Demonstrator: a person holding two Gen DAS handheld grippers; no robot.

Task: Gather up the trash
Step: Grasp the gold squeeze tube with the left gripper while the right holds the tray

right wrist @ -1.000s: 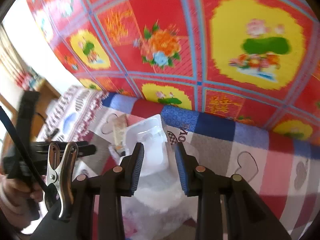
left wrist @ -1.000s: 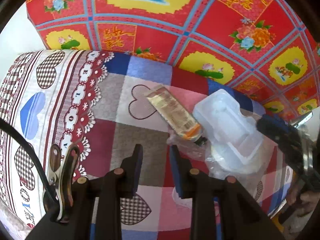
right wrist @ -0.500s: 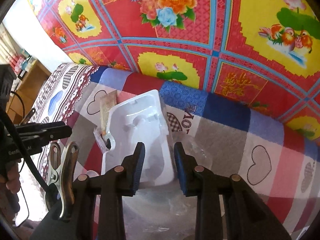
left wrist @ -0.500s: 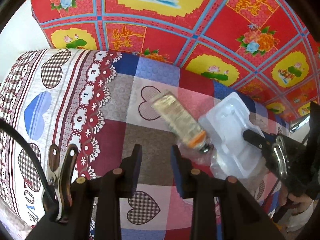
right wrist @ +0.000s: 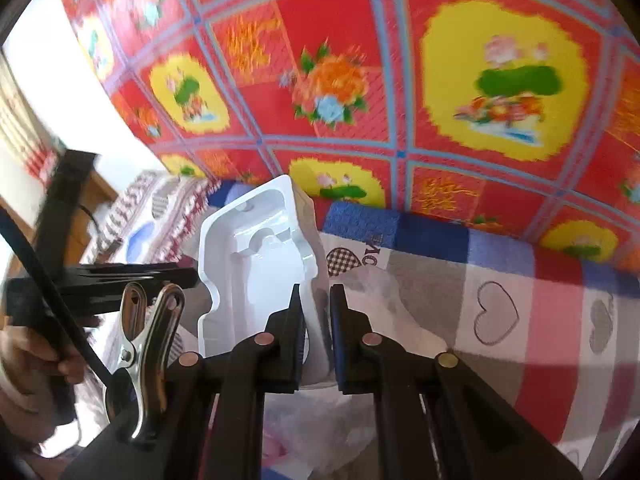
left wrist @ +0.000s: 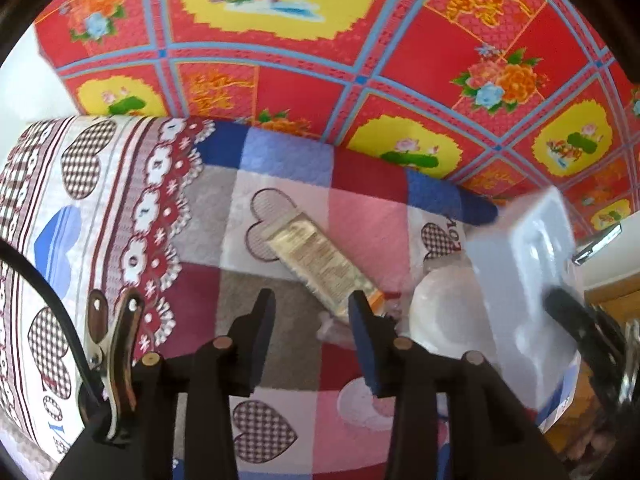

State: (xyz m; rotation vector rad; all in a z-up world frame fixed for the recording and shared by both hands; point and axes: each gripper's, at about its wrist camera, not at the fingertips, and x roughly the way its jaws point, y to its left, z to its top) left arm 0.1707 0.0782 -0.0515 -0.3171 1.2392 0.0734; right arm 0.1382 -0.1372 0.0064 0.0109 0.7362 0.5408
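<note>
- The right tool (right wrist: 316,328) has just been closing and now pinches the near rim of the moulded white plastic tray (right wrist: 256,256), lifted and tilted above the checked heart-print bedspread (right wrist: 500,292).
- Crumpled clear plastic bag (right wrist: 320,432) beneath is hard to make out (blurred).
- The left tool (left wrist: 310,320) has just been opening, half-wide and empty, over the flattened gold-labelled tube (left wrist: 320,268), which lies as before.

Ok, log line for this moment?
right gripper: closing, shut on tray | left gripper: opening, empty, above tube | bag: on bed
</note>
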